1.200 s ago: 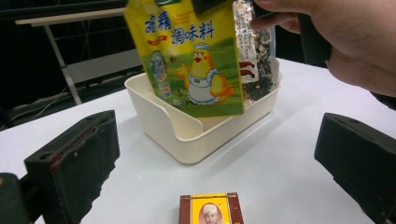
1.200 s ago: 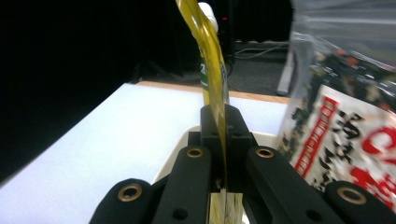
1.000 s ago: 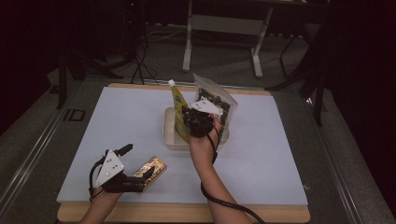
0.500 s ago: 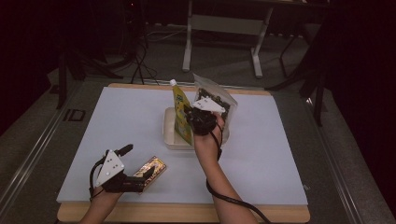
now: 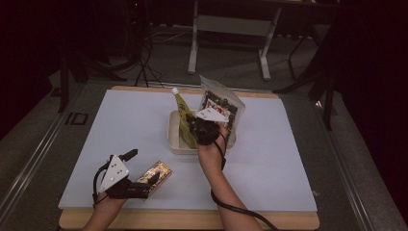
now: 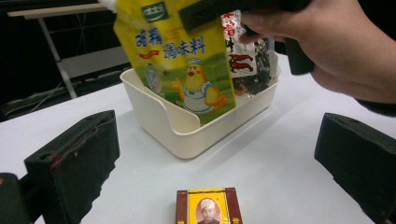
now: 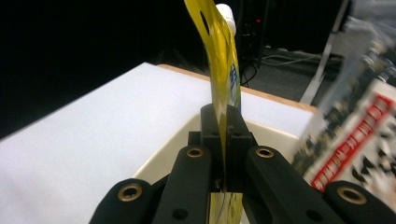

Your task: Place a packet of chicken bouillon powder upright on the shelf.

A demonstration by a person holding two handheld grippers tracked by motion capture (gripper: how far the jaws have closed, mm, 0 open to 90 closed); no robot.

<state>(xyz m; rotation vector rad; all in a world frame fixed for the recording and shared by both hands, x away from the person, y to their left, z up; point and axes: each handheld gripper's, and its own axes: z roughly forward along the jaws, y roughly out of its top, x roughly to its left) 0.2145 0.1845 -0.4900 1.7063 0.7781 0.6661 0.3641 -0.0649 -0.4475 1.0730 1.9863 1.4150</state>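
Seen from the high view: a white-topped table (image 5: 120, 130) on a wooden board, dark floor and metal stand legs beyond. Near the far middle of the table, a cream plastic bin (image 5: 174, 139), open at the top. Inside it, standing upright, a yellow spouted pouch (image 5: 183, 115) with a cartoon chicken printed on its face (image 6: 198, 91), and just beside that, toward the right, a clear bag of dark dried stuff (image 5: 226, 108) with a red-and-white label. Right gripper (image 5: 202, 129) held over the bin's near edge, jaws clamped flat on the yellow pouch; in the right gripper view, the pouch (image 7: 222, 74) pinched edge-on between the two closed black jaws, its white cap at the top, the bin's pale rim (image 7: 168, 156) below and the labelled bag (image 7: 359, 135) off to the right, blurred. Left gripper (image 5: 137, 185) down at the near left of the table, well apart from the bin, jaws spread wide and holding nothing. Between those spread jaws, lying flat on the white surface, a small red-and-gold box (image 5: 155, 174) with a portrait on its yellow front (image 6: 208, 211); contact between the box and either jaw impossible to tell. In the left gripper view, the bin (image 6: 187, 130) farther off, with the person's right hand (image 6: 336, 51) above its right end.
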